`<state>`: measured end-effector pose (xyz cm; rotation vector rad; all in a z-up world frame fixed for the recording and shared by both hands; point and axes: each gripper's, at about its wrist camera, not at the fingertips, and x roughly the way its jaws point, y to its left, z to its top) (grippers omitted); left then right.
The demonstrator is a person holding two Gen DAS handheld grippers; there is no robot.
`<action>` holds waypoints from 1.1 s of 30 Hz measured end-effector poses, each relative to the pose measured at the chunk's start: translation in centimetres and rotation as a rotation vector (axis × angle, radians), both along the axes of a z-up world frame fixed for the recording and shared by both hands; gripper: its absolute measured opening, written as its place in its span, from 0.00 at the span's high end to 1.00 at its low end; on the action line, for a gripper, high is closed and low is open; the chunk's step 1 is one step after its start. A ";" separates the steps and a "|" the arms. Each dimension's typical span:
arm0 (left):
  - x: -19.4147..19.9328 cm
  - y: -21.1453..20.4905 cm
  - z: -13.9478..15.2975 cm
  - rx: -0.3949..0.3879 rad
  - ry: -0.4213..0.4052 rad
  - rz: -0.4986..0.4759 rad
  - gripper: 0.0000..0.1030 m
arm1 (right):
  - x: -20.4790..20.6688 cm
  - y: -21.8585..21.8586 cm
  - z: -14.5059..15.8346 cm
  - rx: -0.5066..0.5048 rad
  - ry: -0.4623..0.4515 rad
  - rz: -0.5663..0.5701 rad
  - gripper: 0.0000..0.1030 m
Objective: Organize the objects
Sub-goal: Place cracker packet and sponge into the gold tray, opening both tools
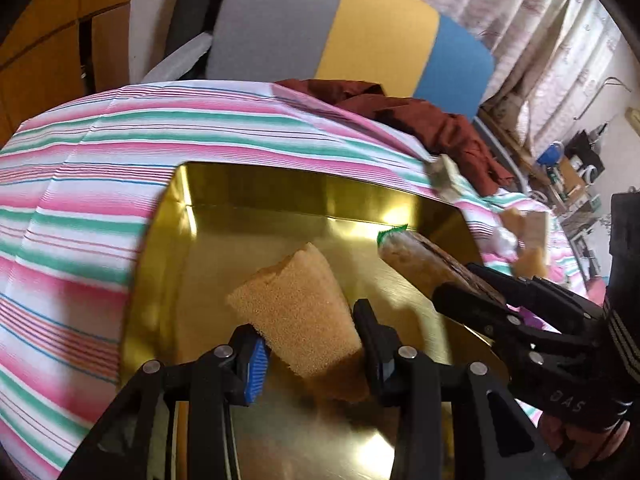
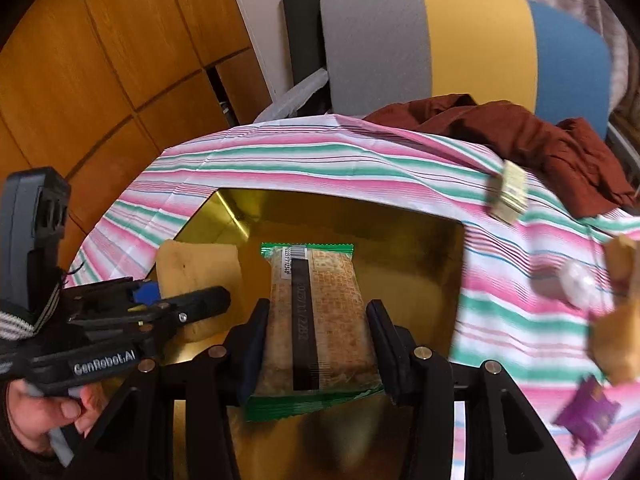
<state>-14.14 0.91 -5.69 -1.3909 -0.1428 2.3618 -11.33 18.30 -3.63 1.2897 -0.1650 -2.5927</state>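
Observation:
A gold metal tray lies on the striped cloth. My left gripper is shut on a tan sponge-like cake wedge, held over the tray. My right gripper is shut on a clear snack packet with green ends, also above the tray. In the left wrist view the right gripper comes in from the right with the packet. In the right wrist view the left gripper holds the wedge at the left.
Loose on the cloth right of the tray lie a pale stack, a white round item, tan pieces and a purple packet. A dark red cloth lies at the back. A striped chair stands behind.

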 end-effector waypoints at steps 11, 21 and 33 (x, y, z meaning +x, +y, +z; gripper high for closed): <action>-3.4 -2.3 -0.9 -0.019 -0.032 0.117 0.48 | -3.0 -0.6 -1.9 -0.213 -0.085 -0.145 0.27; -1.6 -3.9 2.4 0.110 0.068 0.219 0.47 | 1.8 0.8 0.3 -0.170 0.026 -0.122 0.26; 3.7 -2.4 2.1 0.199 0.088 0.223 0.47 | 5.1 1.5 2.0 -0.151 0.093 -0.098 0.25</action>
